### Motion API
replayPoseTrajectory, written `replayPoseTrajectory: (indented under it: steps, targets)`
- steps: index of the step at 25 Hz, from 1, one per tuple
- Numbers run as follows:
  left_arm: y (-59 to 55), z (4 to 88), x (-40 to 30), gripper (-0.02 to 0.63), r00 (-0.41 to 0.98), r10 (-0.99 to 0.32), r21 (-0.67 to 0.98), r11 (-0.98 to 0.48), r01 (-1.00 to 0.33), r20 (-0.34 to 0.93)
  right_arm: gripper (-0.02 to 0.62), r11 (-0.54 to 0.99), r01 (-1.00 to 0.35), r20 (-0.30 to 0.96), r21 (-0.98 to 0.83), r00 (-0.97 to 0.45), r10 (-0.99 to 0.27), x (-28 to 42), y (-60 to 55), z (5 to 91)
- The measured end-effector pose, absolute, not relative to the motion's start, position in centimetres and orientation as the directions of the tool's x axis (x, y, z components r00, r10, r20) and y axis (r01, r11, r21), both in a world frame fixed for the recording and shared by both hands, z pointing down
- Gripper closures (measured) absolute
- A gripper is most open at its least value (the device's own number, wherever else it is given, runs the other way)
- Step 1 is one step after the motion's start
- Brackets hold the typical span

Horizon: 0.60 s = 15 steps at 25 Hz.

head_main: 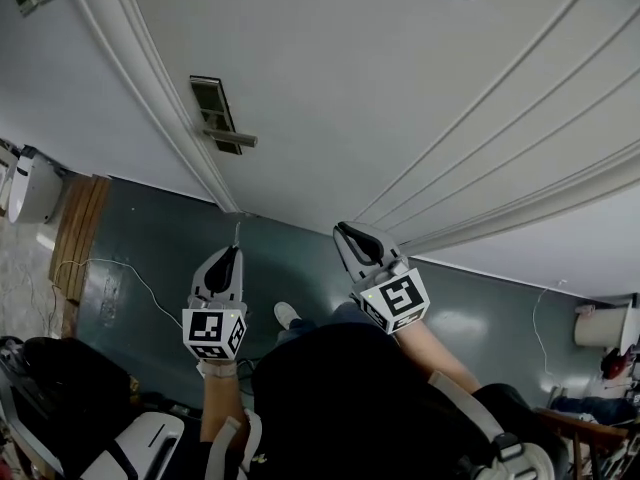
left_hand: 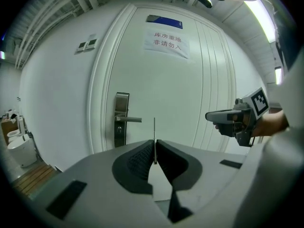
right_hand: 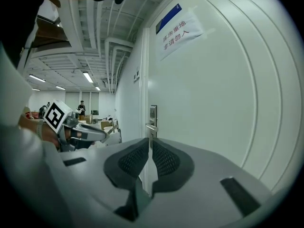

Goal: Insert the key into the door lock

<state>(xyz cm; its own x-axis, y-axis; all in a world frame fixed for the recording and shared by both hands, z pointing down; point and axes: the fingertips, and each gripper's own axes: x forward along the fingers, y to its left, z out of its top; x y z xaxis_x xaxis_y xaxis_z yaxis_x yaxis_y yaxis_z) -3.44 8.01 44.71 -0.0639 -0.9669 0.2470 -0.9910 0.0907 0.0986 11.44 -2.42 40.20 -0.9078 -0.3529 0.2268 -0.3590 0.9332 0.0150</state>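
A white door (head_main: 400, 88) carries a silver lock plate (head_main: 216, 114) with a lever handle (head_main: 238, 139). My left gripper (head_main: 231, 256) is shut on a thin metal key (head_main: 237, 233) that sticks out past its tips toward the door, well short of it. In the left gripper view the key (left_hand: 154, 129) stands upright between the pads, to the right of the lock plate (left_hand: 121, 119) and level with its handle (left_hand: 129, 119). My right gripper (head_main: 357, 238) hangs beside it, shut and holding nothing. The right gripper view shows its tips (right_hand: 151, 140) lined up with the lock plate (right_hand: 153, 117).
A paper notice (left_hand: 167, 42) is taped high on the door. A white toilet (head_main: 32, 186) and a wooden sill (head_main: 80, 230) lie to the left past the door frame. Cables (head_main: 140, 283) run over the dark floor. The person's shoe (head_main: 287, 314) is below the grippers.
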Motion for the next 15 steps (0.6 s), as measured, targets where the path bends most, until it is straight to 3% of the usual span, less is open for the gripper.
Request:
replayPoseTrajectory:
  steps: [15]
  targets:
    - [5.9,48.7,-8.8,0.579,-0.006,-0.947,0.284,0.102,-0.953,0.322,0.563,0.938,-0.348,0.246,0.011,-0.908,-0.339,6.7,-4.8,40.5]
